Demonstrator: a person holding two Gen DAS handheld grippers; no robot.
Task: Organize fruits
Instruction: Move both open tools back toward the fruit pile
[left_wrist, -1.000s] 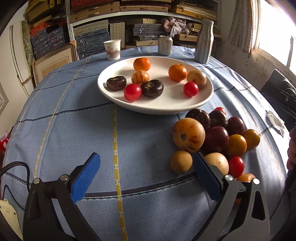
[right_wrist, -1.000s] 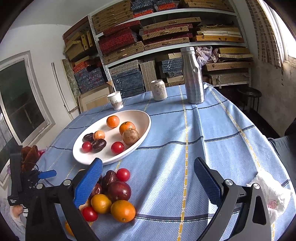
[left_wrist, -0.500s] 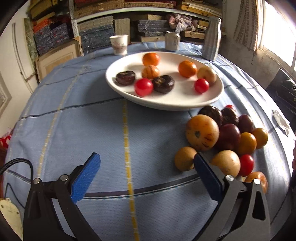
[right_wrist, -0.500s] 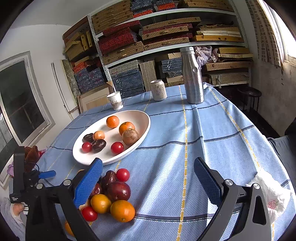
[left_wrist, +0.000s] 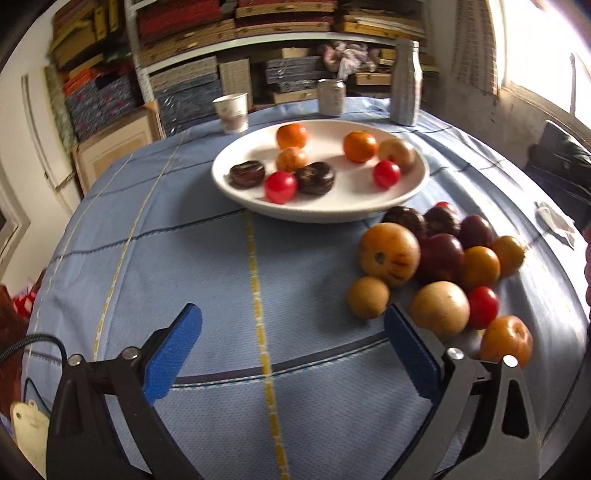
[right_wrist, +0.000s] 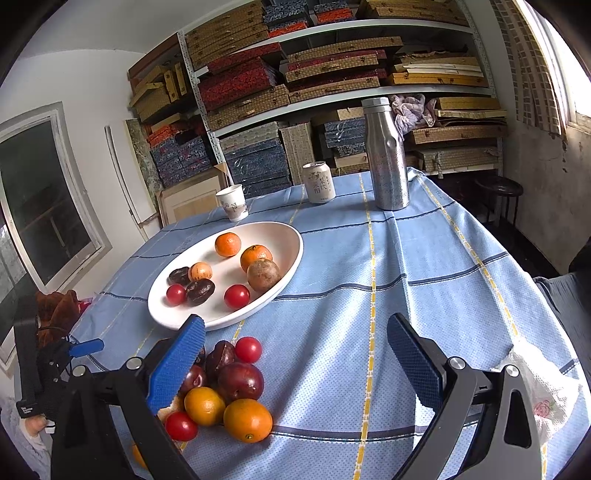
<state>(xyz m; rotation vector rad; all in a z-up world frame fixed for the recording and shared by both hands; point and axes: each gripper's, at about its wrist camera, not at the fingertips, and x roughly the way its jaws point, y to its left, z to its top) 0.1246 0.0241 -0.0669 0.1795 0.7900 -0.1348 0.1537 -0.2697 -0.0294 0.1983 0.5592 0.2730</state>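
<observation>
A white plate (left_wrist: 413, 192) (right_wrist: 284, 273) holds several fruits: oranges, red tomatoes and dark plums. A pile of loose fruit (left_wrist: 439, 266) (right_wrist: 229, 391) lies on the blue tablecloth in front of the plate. A small tan fruit (left_wrist: 368, 297) sits just ahead of the right finger of my left gripper (left_wrist: 291, 339), which is open and empty above the cloth, left of the pile. My right gripper (right_wrist: 295, 350) is open and empty, with the pile behind its left finger. The left gripper also shows at the left edge of the right wrist view (right_wrist: 79, 349).
A paper cup (left_wrist: 231, 110) (right_wrist: 232, 202), a drink can (left_wrist: 331, 96) (right_wrist: 318, 182) and a steel bottle (left_wrist: 405, 83) (right_wrist: 386, 153) stand behind the plate. A crumpled tissue (right_wrist: 543, 391) lies at the cloth's right edge. Shelves of boxes fill the back wall.
My left gripper has shifted left and back, so the plate and pile sit further right and higher in its view. The right gripper has barely moved.
</observation>
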